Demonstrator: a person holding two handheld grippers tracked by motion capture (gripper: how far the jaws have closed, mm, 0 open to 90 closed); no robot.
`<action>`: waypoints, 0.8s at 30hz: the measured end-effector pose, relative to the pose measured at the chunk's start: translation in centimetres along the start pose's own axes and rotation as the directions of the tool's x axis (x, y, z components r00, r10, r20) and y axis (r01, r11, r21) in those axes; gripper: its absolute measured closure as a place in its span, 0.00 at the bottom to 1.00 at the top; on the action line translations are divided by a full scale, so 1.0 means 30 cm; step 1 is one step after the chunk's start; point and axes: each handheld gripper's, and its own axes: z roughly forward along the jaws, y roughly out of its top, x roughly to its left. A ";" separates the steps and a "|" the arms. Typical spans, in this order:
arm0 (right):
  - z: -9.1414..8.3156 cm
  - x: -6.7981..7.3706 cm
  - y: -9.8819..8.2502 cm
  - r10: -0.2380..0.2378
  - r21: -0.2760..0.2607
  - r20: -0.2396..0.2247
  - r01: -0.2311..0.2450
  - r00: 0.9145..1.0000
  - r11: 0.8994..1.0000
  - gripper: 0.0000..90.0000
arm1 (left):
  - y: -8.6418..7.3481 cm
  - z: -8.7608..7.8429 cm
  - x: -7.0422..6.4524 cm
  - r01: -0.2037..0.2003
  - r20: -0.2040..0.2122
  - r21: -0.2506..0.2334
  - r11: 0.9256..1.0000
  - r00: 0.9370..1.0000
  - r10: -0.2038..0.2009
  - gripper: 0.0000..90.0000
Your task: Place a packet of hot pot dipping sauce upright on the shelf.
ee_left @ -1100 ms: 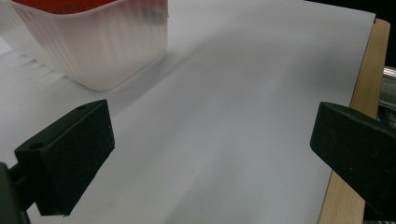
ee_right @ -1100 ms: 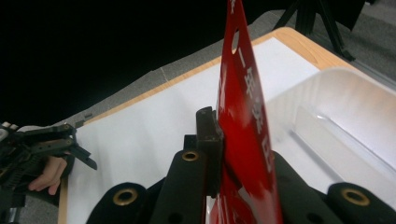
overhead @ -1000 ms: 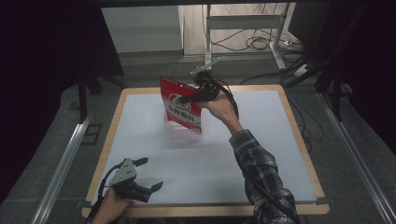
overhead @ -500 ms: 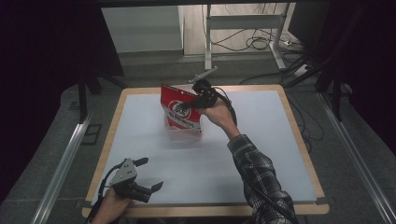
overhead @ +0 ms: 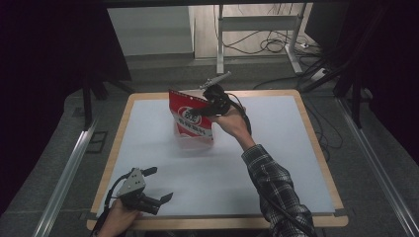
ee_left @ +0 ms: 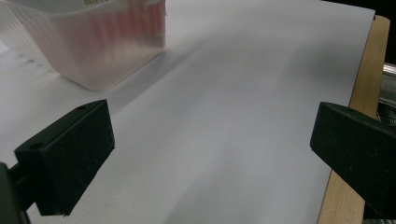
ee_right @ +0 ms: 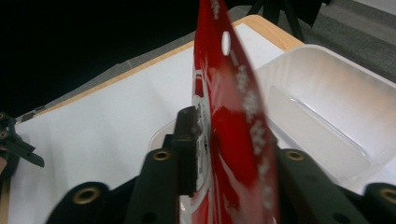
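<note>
A red snack bag [overhead: 191, 117] stands upright in a translucent plastic tub [overhead: 193, 142] at the back middle of the white mat. My right gripper [overhead: 205, 109] is at the bag's upper right edge. Its jaws have just been opening, and the bag [ee_right: 233, 116] stands edge-on between them. The left pad [ee_right: 188, 135] lies close beside the bag and the bag hides the other pad. The tub [ee_right: 327, 107] sits behind the bag. My left gripper [overhead: 159, 183] rests open at the front left of the mat. Nothing is between its jaws [ee_left: 210, 154], and the tub [ee_left: 93, 46] lies farther off.
The white mat [overhead: 257, 168] covers a wooden table [overhead: 318, 163] with a raised rim. Dark floor, metal rails and cables surround it. In the right gripper view the left gripper [ee_right: 14, 140] shows far off at the mat's edge.
The right hand has shifted slightly and its gripper has rolled, so its grey top plate now shows above the bag. The bag stays in the tub. The left gripper has not moved.
</note>
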 end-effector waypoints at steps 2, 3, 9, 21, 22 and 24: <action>-0.005 0.003 0.000 0.000 -0.006 0.005 0.000 1.000 1.000 0.72 | 0.000 0.002 -0.001 0.003 0.001 -0.002 1.000 1.000 -0.003 0.00; -0.007 0.005 0.000 -0.001 -0.007 0.008 0.001 1.000 1.000 0.70 | 0.000 0.002 -0.001 0.002 0.001 -0.001 1.000 1.000 -0.002 0.00; -0.013 0.016 0.000 -0.008 -0.010 0.034 0.009 0.999 1.000 0.55 | -0.001 0.002 0.001 0.006 0.001 0.000 1.000 1.000 -0.006 0.00; -0.034 0.033 -0.015 -0.040 -0.009 0.064 0.041 0.997 0.999 0.32 | -0.001 0.004 0.001 0.009 -0.001 0.003 1.000 1.000 -0.009 0.00; -0.035 0.032 -0.017 -0.043 -0.012 0.063 0.043 0.997 0.999 0.31 | -0.001 0.004 0.001 0.009 0.000 0.002 1.000 1.000 -0.009 0.00; -0.039 0.034 -0.021 -0.042 -0.009 0.068 0.042 0.997 0.999 0.29 | -0.001 0.004 0.002 0.006 -0.001 0.005 1.000 1.000 -0.006 0.00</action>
